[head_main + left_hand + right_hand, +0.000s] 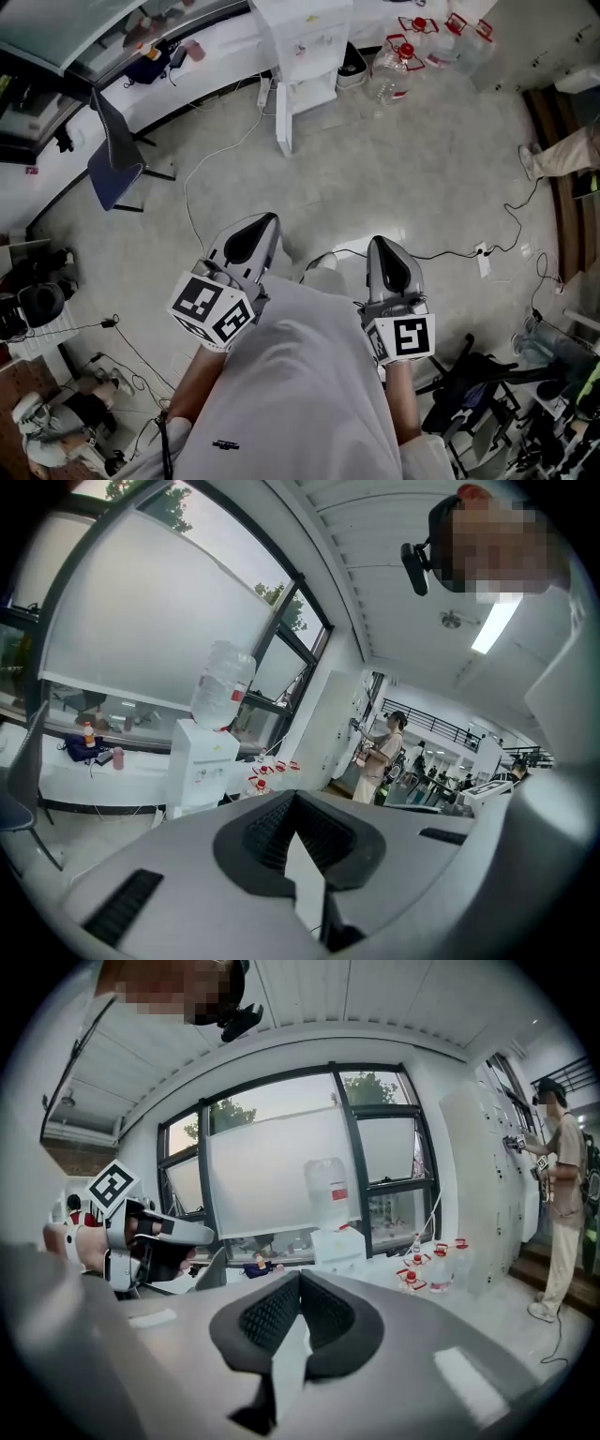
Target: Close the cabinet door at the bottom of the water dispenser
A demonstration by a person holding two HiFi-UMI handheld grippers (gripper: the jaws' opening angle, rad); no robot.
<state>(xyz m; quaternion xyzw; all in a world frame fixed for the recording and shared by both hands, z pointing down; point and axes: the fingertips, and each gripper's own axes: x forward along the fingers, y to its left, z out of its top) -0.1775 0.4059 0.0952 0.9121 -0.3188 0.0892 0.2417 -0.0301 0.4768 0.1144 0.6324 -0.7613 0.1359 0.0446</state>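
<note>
Left tool (263, 223) and right tool (384, 244) pinched together, empty; white cabinet door (283, 118) stands open

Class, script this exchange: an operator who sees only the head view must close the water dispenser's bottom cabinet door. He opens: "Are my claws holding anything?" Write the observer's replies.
Observer: No. Each claw's own view shows it shut and empty: left claw, right claw.
Operator: Does the water dispenser carry a bottle?
Observer: Yes, a clear bottle stands on top.
Operator: Anyone nearby?
Observer: One person stands off to the right, reaching to the white lockers.
</note>
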